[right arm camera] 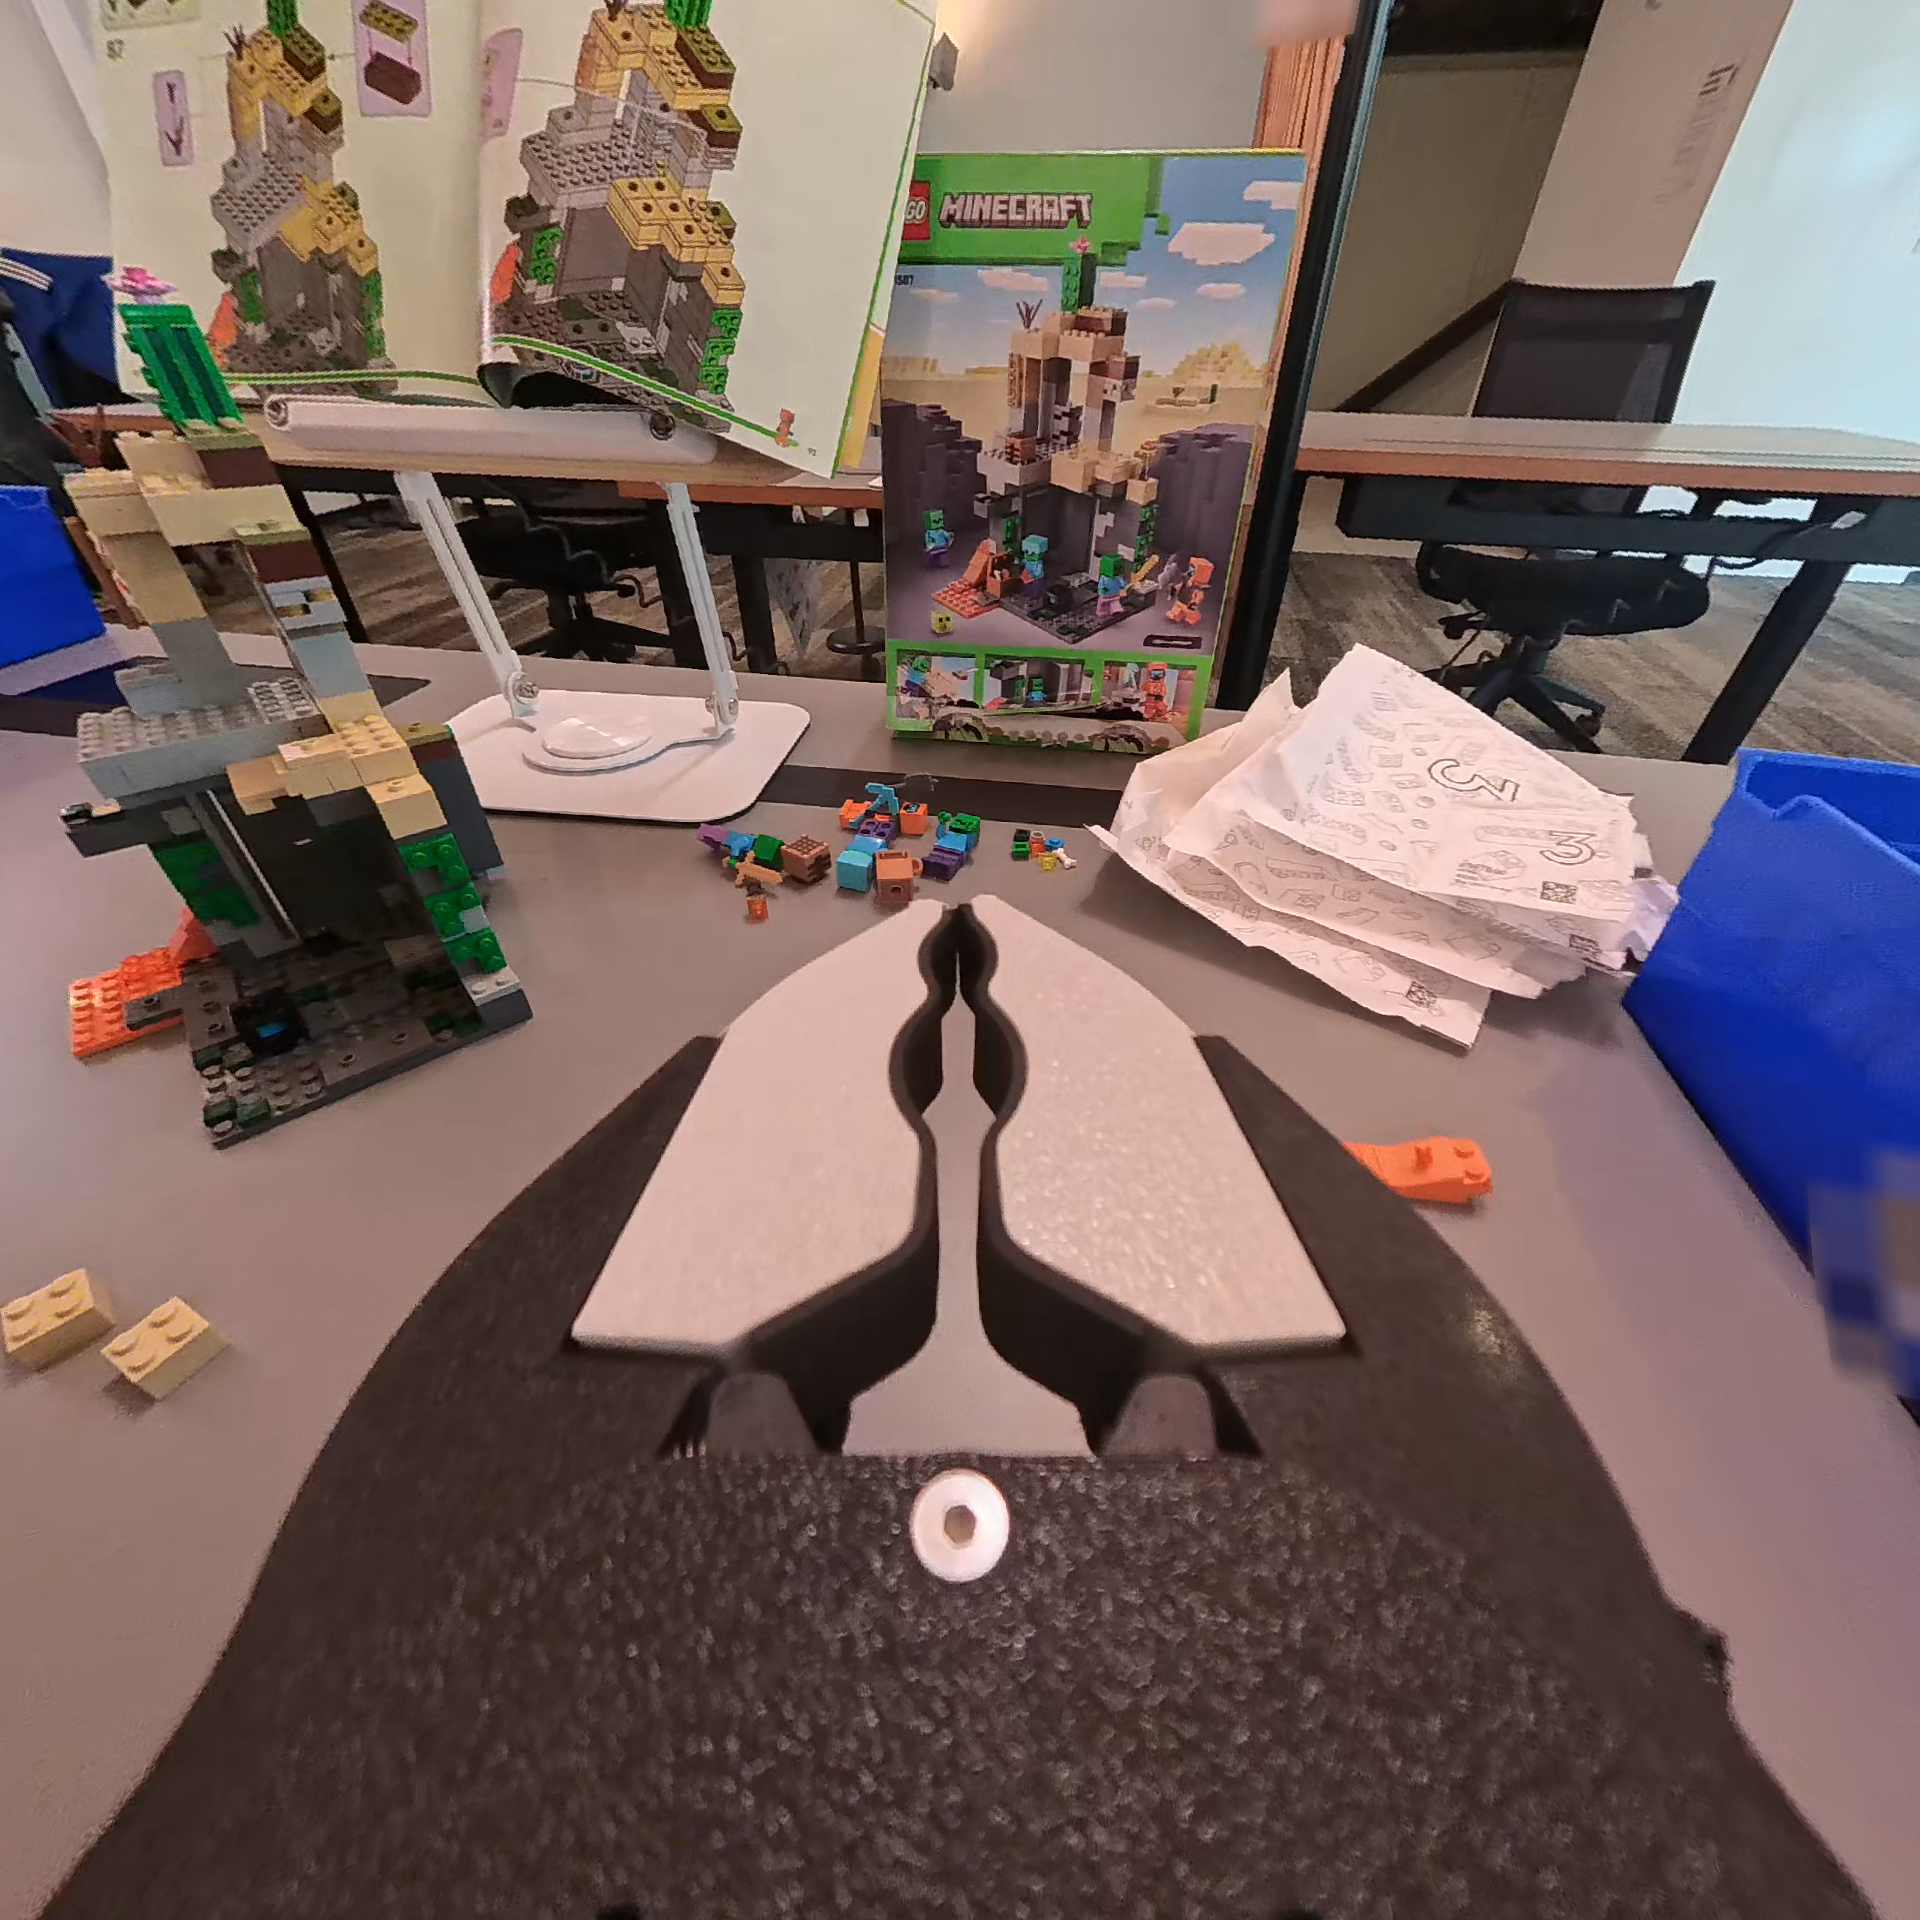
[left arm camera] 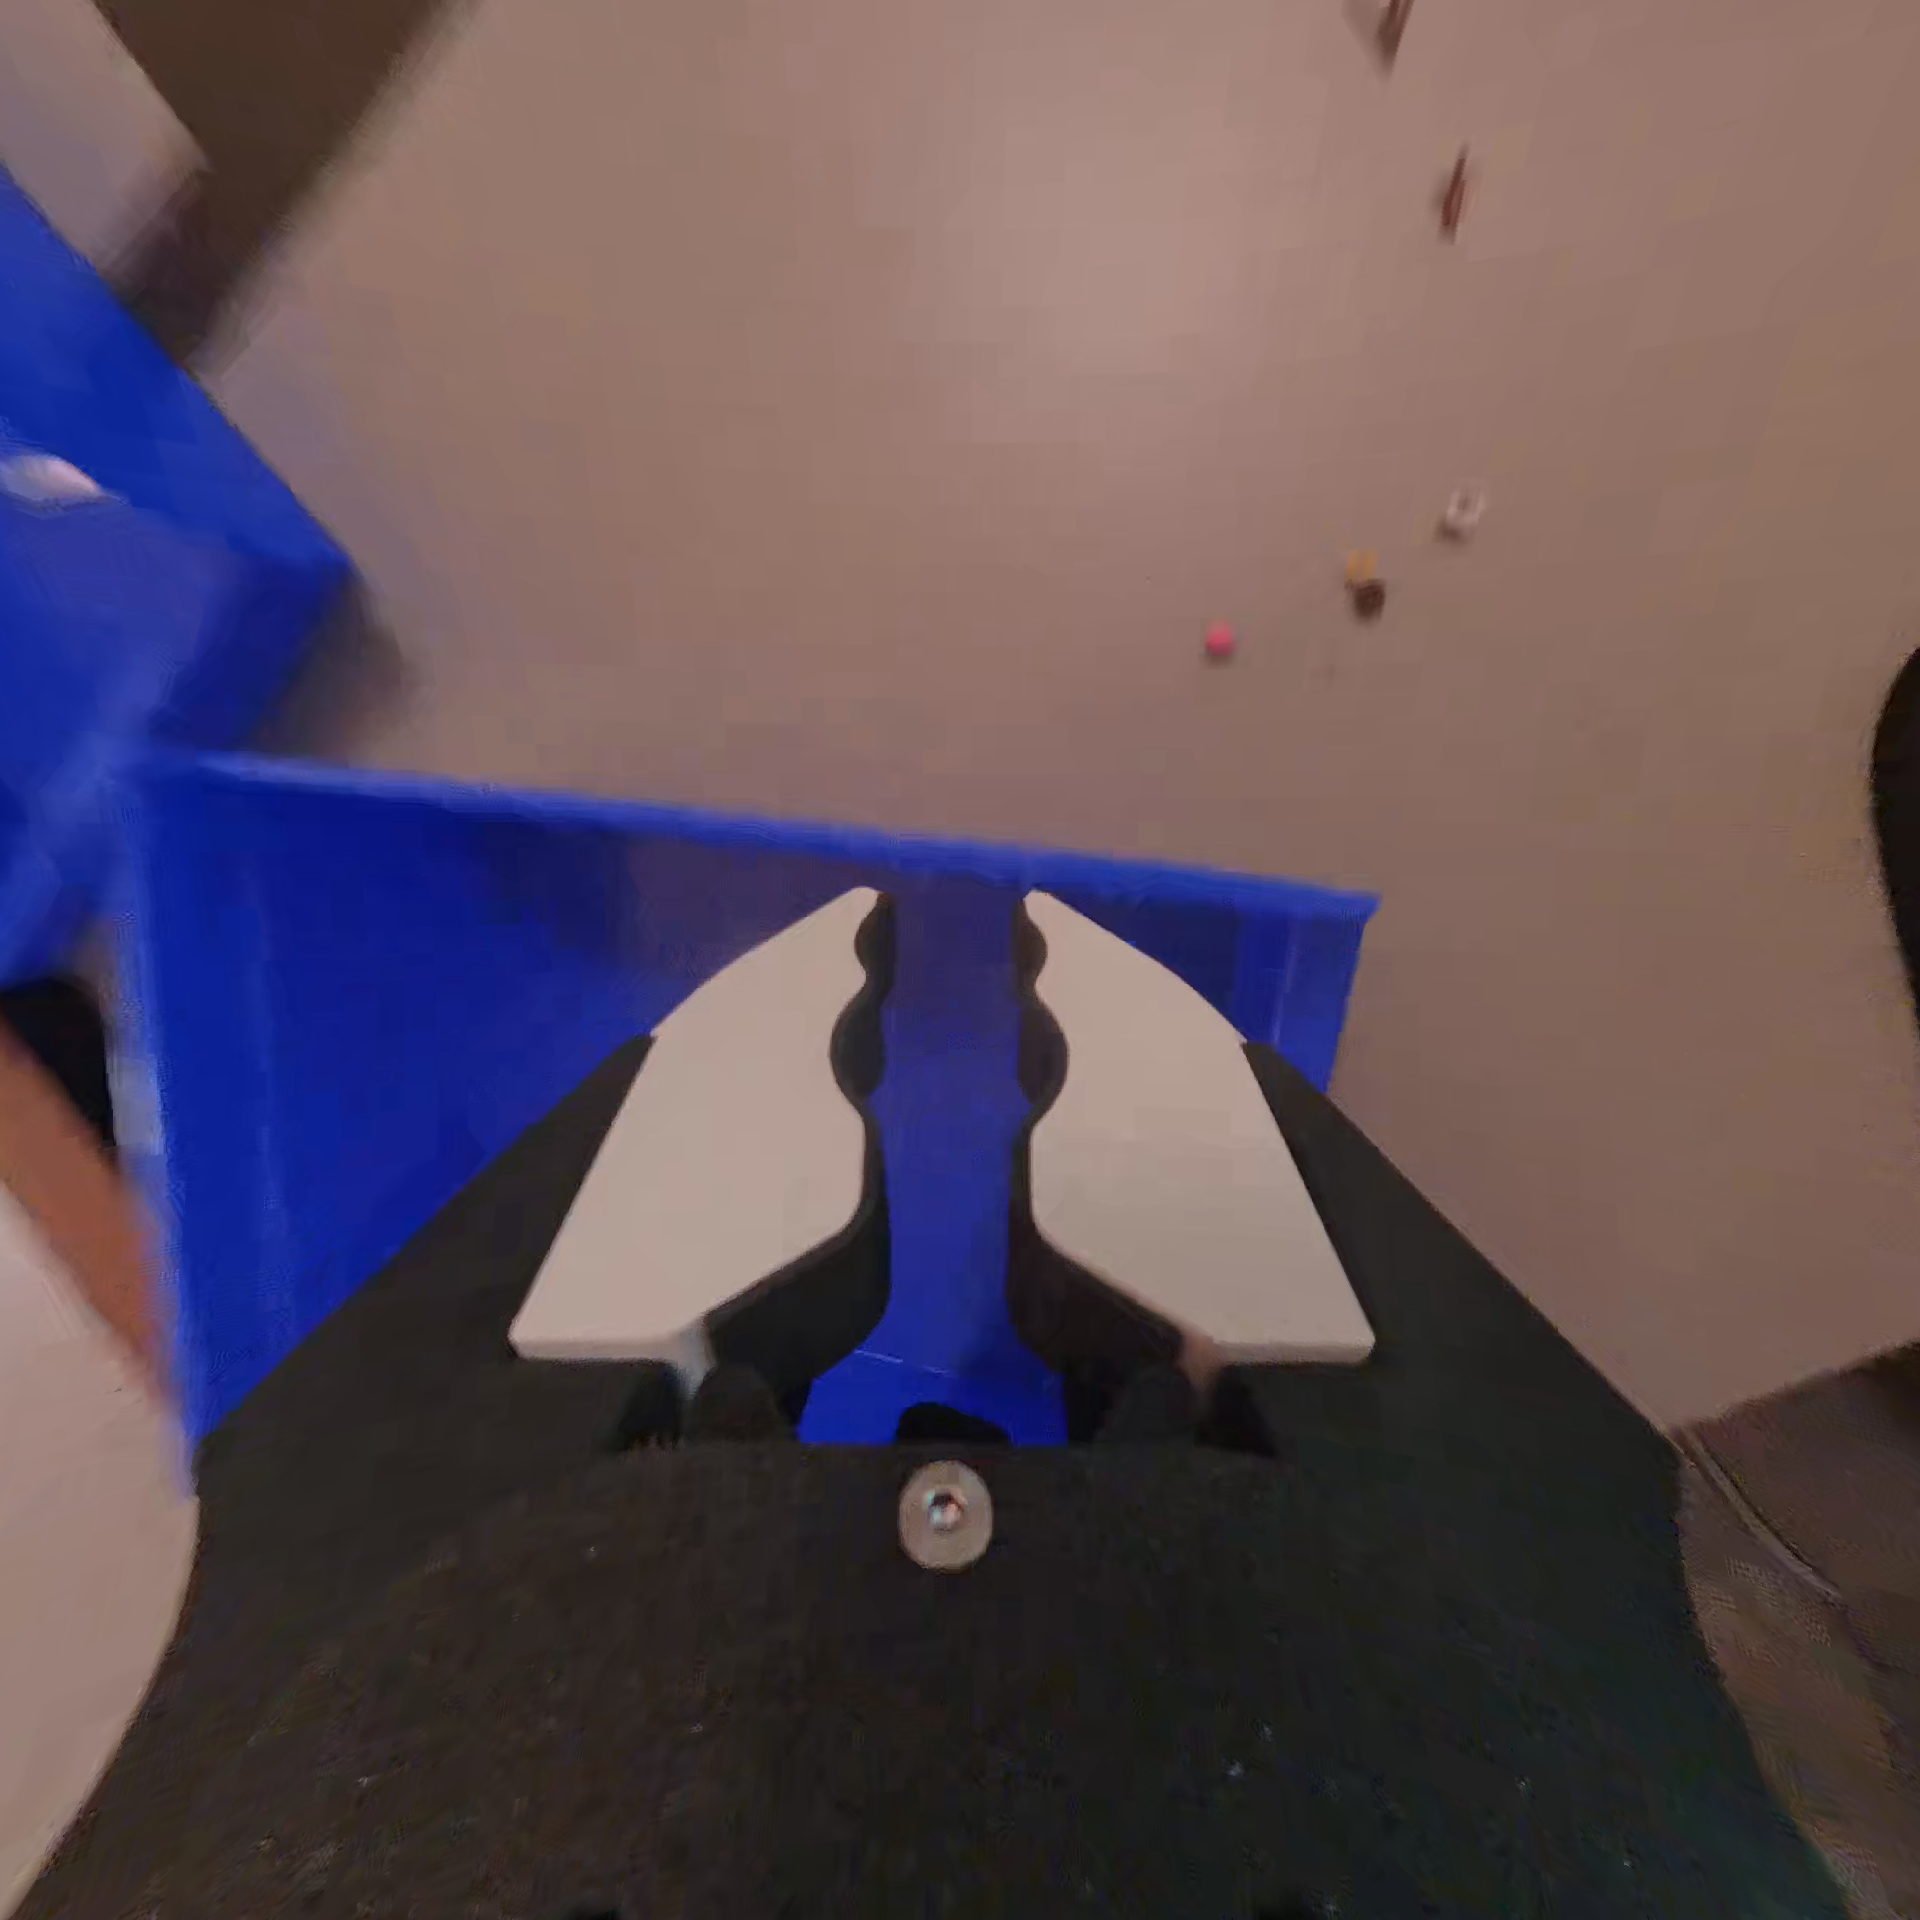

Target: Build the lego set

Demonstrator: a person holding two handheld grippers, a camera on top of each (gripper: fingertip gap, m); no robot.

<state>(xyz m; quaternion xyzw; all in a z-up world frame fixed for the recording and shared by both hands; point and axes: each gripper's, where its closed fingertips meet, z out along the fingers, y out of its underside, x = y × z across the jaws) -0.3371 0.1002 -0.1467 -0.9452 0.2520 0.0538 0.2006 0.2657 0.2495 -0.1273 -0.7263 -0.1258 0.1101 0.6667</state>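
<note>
In the left wrist view my left gripper [left arm camera: 951,904] is closed on the wall of a blue bin [left arm camera: 436,1039]; the wall fills the gap between the fingers, and the bin's rim runs across just past the tips. Small loose pieces [left arm camera: 1218,640] lie blurred on the grey table beyond. In the right wrist view my right gripper [right arm camera: 956,914] is shut and empty above the table. The part-built lego tower [right arm camera: 281,831] stands to the left. A pile of small loose pieces [right arm camera: 883,847] lies just past the fingertips. Two tan bricks [right arm camera: 114,1335] lie at the near left.
An open instruction booklet [right arm camera: 499,208] rests on a white stand [right arm camera: 623,743] at the back. The set's box [right arm camera: 1081,447] stands upright beside it. Crumpled paper bags [right arm camera: 1392,842], an orange brick separator [right arm camera: 1423,1169] and a blue bin [right arm camera: 1787,987] sit on the right. About 25 centimetres separates my right fingertips from the part-built lego tower [right arm camera: 281,831].
</note>
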